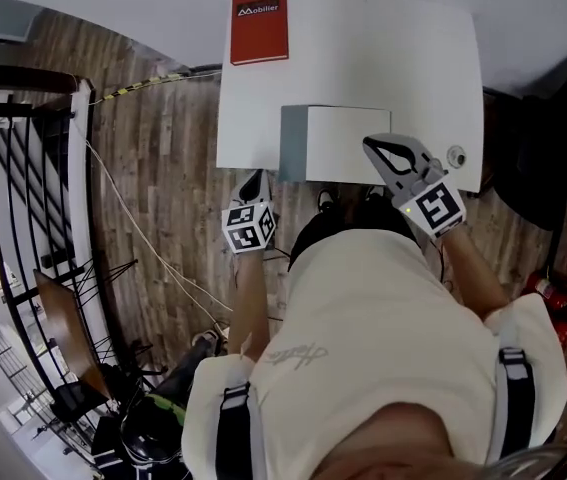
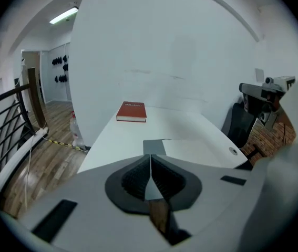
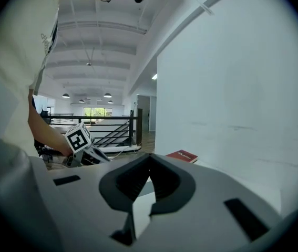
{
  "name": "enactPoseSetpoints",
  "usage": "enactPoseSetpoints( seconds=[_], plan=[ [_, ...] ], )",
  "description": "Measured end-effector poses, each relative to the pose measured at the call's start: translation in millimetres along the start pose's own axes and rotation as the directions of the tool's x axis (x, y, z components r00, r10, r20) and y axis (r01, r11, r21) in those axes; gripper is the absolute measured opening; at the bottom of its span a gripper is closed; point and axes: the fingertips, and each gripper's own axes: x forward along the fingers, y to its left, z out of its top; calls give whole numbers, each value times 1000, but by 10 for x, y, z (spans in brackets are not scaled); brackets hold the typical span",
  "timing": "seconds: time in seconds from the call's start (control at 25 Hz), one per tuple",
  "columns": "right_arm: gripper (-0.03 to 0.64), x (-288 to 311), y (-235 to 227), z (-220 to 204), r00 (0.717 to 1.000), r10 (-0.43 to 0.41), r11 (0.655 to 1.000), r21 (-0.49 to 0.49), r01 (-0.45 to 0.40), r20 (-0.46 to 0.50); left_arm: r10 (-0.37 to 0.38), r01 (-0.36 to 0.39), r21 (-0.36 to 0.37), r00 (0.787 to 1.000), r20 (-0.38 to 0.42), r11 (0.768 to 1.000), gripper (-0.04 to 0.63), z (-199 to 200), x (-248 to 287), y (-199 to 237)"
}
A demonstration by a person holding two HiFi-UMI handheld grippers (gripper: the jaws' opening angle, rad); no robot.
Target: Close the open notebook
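While the person leaned over the white rectangular table point(image 1: 383, 58), the head view showed the open notebook with a grey left leaf and a white right page point(image 1: 338, 143) lying flat at the table's near edge. A red hardcover book point(image 1: 259, 28) sat well apart at the far left corner. The left gripper point(image 1: 252, 180) hung just off the near edge, beside the grey leaf. The right gripper point(image 1: 371, 146) was over the white page's right side.

From the left gripper view, that tool's jaws were pressed together with nothing between them point(image 2: 150, 159). The notebook point(image 2: 191, 148) lay just ahead, the red book point(image 2: 132, 111) farther back.

From the right gripper view, the right gripper's tips point(image 3: 150, 159) also met, and it carried nothing. The red book point(image 3: 181, 155) showed beyond.

To my eye, closing had not yet begun. It would go best if one gripper's tips slid under a free outer edge and swung that side over the spine in a low arc. The other could press the opposite half so the notebook did not skate on the smooth top.
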Motion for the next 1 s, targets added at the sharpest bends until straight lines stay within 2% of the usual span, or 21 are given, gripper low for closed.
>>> enactPoseSetpoints(
  seconds=[0.08, 0.24, 0.44, 0.48, 0.56, 0.76, 0.92, 1.0],
  plan=[
    [8, 26, 74, -47, 1000, -20, 1000, 15, 20, -5, -39, 39, -14, 999, -13, 999, 21, -149, 80, 30],
    [8, 86, 180, -105, 998, -64, 992, 105, 65, -21, -104, 103, -13, 992, -68, 995, 21, -370, 252, 83],
    [8, 153, 195, -21, 989, -146, 986, 74, 147, -13, -189, 183, -46, 965, -180, 982, 26, -716, 452, 144],
    [8, 133, 195, -50, 986, -168, 982, 85, 169, -20, -210, 202, -62, 956, -203, 977, 39, -809, 491, 148],
    [8, 76, 197, -147, 978, -199, 973, 107, 204, -56, -256, 235, -116, 937, -237, 965, 111, -970, 575, 141],
    [8, 8, 193, -235, 963, -240, 961, 109, 253, -119, -296, 239, -226, 919, -262, 944, 111, -1143, 715, 180],
    [8, 29, 204, -242, 956, -262, 951, 135, 280, -133, -375, 285, -308, 880, -290, 908, 112, -1259, 771, 99],
    [8, 60, 227, -245, 954, -266, 950, 130, 284, -139, -386, 286, -321, 868, -312, 903, 112, -1332, 798, 93]
  ],
)
